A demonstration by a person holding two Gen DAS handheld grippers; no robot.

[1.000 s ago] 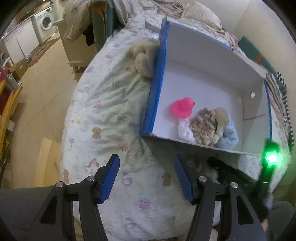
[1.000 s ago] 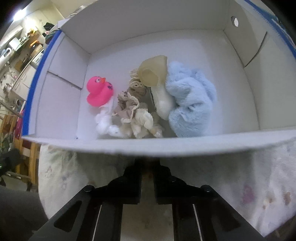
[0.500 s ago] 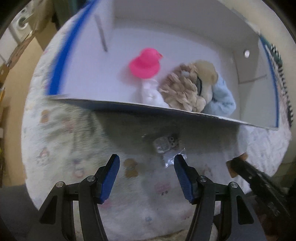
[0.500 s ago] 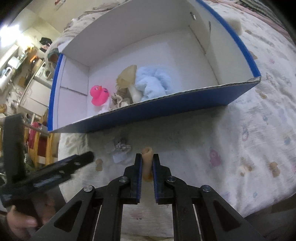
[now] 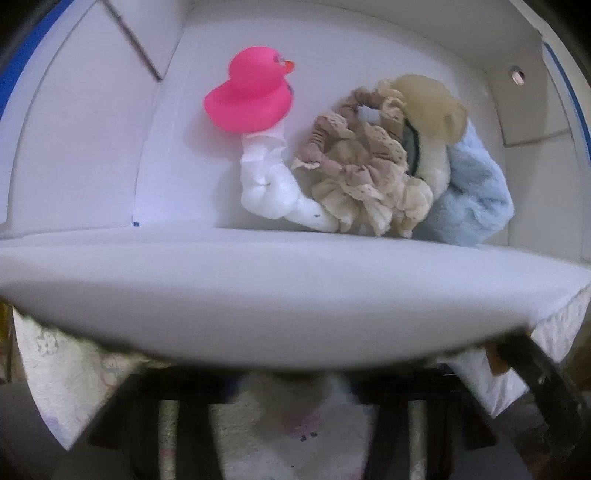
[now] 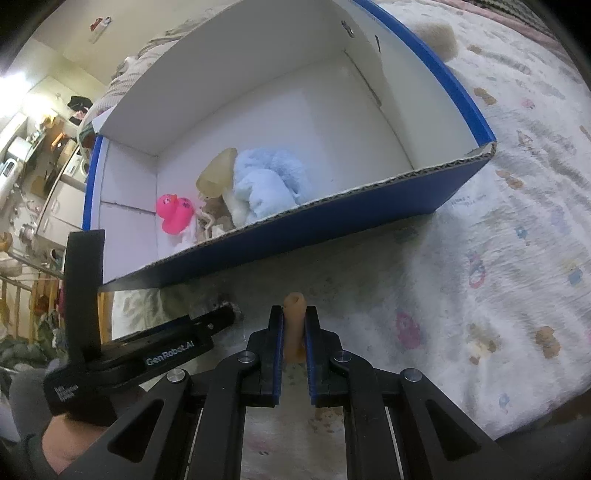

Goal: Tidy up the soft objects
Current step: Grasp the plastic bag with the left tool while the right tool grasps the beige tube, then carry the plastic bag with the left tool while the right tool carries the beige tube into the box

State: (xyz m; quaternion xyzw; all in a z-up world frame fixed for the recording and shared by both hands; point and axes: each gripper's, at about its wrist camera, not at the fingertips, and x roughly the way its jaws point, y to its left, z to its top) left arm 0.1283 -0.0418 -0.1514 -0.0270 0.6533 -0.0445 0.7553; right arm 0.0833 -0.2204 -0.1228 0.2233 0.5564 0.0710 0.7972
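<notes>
A blue box with a white inside (image 6: pixel 332 218) lies on the bed. In it are a pink duck (image 5: pixel 251 99), a white cloth (image 5: pixel 273 184), a beige frilly scrunchie (image 5: pixel 362 166), a tan soft piece (image 5: pixel 428 99) and a light blue plush (image 5: pixel 476 192). The duck (image 6: pixel 173 212) and plush (image 6: pixel 266 184) also show in the right wrist view. My right gripper (image 6: pixel 293 317) is shut on a small tan soft piece (image 6: pixel 294 325) above the bedsheet. My left gripper (image 6: pixel 225 314) reaches down at a small grey object under the box's near wall; its jaws are hidden in its own view.
The bedsheet (image 6: pixel 498 258) with cartoon prints spreads to the right of the box. A beige sponge-like thing (image 6: pixel 436 35) lies beyond the box's far right corner. Furniture and clutter (image 6: pixel 44 177) stand at the left of the bed.
My left gripper has dropped close under the box's near wall, which now hides its fingers. My right gripper has stayed shut on the tan piece and moved slightly nearer the box.
</notes>
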